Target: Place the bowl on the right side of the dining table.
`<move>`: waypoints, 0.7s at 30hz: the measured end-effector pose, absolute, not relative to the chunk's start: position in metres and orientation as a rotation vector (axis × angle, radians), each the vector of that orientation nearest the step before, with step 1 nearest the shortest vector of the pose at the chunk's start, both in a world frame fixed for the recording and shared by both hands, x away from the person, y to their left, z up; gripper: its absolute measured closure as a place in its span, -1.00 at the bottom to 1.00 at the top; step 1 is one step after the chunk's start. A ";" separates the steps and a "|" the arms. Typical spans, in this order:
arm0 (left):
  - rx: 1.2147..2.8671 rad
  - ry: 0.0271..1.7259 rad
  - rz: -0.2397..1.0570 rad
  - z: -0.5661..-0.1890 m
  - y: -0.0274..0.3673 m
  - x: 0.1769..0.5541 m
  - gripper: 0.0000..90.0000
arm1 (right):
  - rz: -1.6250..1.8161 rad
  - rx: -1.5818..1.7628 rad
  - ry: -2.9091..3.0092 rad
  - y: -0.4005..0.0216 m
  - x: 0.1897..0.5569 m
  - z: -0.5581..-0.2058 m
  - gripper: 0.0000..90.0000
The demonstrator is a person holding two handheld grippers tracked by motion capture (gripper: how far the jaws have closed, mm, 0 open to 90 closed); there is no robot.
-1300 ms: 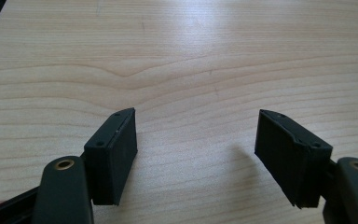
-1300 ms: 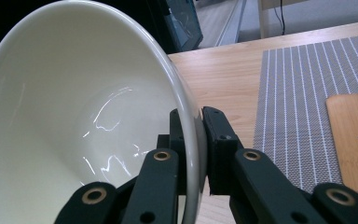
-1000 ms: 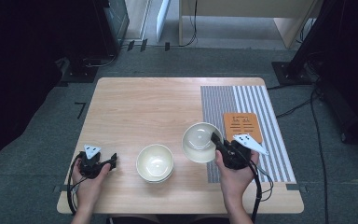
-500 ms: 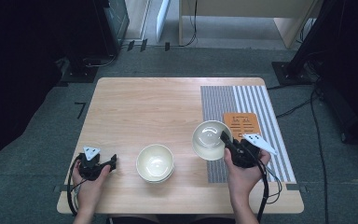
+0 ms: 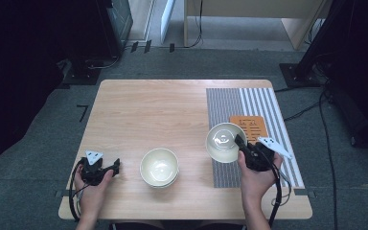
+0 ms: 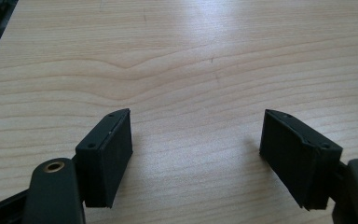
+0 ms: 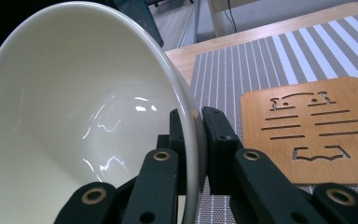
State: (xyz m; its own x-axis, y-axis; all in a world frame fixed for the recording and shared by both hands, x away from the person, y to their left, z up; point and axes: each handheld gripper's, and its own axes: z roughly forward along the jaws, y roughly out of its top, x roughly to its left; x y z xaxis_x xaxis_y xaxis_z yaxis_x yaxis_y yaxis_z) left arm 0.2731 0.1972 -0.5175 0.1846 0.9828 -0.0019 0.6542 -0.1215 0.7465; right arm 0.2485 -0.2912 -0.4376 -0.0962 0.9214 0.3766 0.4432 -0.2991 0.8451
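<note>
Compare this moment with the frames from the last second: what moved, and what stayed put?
The right gripper, shut on the rim of a white bowl, carried it to the person's right, from the bare wood onto the striped mat, close beside the wooden trivet. Nothing was released or newly gripped. The left gripper stayed open and idle on the table, and the stacked bowls did not move.
</note>
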 end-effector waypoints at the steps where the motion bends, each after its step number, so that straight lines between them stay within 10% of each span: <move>1: 1.849 1.536 0.687 -0.518 0.197 0.273 -0.44 | 1.380 1.729 1.483 -0.292 0.249 -0.439 0.87; 21: 1.852 1.534 0.686 -0.517 0.197 0.274 -0.44 | 1.340 1.766 1.472 -0.299 0.252 -0.448 0.86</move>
